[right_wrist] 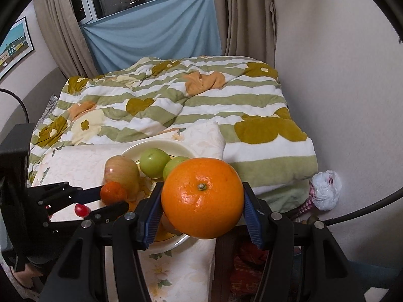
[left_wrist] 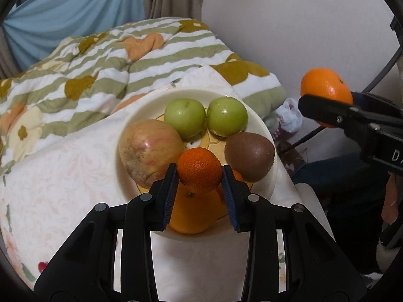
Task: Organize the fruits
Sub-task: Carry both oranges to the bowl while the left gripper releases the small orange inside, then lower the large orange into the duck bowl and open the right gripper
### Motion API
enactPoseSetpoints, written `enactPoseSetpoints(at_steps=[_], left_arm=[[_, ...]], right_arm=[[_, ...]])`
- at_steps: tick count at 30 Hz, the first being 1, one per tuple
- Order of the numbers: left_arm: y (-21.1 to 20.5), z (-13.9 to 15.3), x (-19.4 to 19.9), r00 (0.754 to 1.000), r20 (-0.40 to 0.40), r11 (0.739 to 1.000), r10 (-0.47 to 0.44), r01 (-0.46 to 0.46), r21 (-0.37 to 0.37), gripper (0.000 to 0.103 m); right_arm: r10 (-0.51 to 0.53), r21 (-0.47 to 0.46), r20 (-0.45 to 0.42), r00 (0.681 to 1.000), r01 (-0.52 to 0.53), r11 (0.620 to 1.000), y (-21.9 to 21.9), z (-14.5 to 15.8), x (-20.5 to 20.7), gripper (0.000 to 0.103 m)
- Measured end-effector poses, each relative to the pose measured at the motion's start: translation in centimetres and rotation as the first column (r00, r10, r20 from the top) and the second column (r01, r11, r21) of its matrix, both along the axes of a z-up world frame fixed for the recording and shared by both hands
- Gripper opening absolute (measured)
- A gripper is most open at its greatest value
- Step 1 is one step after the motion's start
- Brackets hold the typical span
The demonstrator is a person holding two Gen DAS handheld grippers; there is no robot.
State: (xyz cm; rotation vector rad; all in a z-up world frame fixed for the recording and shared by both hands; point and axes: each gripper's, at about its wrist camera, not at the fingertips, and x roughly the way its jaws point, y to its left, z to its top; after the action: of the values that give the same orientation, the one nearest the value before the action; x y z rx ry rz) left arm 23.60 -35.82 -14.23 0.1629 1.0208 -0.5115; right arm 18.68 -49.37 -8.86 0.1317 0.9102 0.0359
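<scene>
With the left gripper point(left_wrist: 199, 176) clamped on a mandarin point(left_wrist: 199, 170) above the crowded plate point(left_wrist: 141, 115) at centre frame and the right gripper point(right_wrist: 201, 203) clamped on an orange point(right_wrist: 202, 197) at lower centre, either round fruit could slip and roll off.

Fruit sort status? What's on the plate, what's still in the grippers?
Done: apple, two green fruits, kiwi sit on the plate. In hand: left gripper holds a small mandarin over it; right gripper holds a large orange beside it. Left: setting both down.
</scene>
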Motion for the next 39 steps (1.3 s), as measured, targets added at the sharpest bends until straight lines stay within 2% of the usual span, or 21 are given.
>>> enactPoseSetpoints(at_steps=[1, 2, 3, 5, 7, 10, 18, 26, 30, 39], left_arm=[[-0.1, -0.1, 0.0, 1.000, -0.001, 1.000, -0.004, 0.004, -0.002, 0.044], [-0.2, -0.1, -0.1, 1.000, 0.001, 1.000, -0.008, 0.008, -0.006, 0.055], [-0.2, 0.0, -0.2, 1.000, 0.009, 1.000, -0.006, 0.006, -0.006, 0.079], [-0.1, 0.6, -0.6, 0.999, 0.045, 1.000, 0.006, -0.005, -0.016, 0.102], [0.2, 1.3, -1.0, 0.997, 0.071, 0.999, 0.004, -0.001, -0.033, 0.102], [0.7, 2.0, -1.4, 0.996, 0.090, 1.000, 0.011, -0.010, -0.016, 0.102], [5.2, 3.5, -2.0, 0.987, 0.103, 0.993, 0.121, -0.121, -0.003, 0.102], [10.1, 3.6, -2.6, 0.959, 0.097, 0.963, 0.267, -0.270, 0.019, 0.102], [12.1, 3.1, -3.0, 0.942, 0.082, 0.944, 0.326, -0.329, 0.029, 0.102], [15.0, 1.2, -3.6, 0.913, 0.034, 0.912, 0.407, -0.409, 0.044, 0.102]], right_arm=[[-0.001, -0.001, 0.001, 1.000, 0.001, 1.000, 0.0, 0.0, 0.0, 0.054], [-0.001, -0.003, 0.003, 1.000, 0.001, 1.000, -0.2, -0.1, 0.0, 0.054], [-0.001, -0.005, 0.005, 1.000, 0.001, 1.000, -0.3, -0.1, 0.0, 0.054], [-0.003, -0.010, 0.009, 1.000, 0.003, 1.000, -0.4, -0.1, 0.0, 0.054], [-0.003, -0.012, 0.014, 1.000, 0.003, 1.000, -0.4, 0.1, 0.0, 0.054], [0.007, -0.014, 0.023, 1.000, -0.007, 1.000, -0.3, 0.4, -0.1, 0.054], [0.116, -0.022, 0.041, 0.992, -0.116, 0.993, 2.3, 0.4, 0.8, 0.054], [0.258, -0.026, 0.045, 0.965, -0.257, 0.966, 5.7, -1.8, 2.4, 0.054], [0.314, -0.057, 0.052, 0.948, -0.311, 0.949, 7.0, -3.1, 3.0, 0.054], [0.341, -0.094, 0.042, 0.939, -0.336, 0.937, 7.4, -5.1, 3.9, 0.054]])
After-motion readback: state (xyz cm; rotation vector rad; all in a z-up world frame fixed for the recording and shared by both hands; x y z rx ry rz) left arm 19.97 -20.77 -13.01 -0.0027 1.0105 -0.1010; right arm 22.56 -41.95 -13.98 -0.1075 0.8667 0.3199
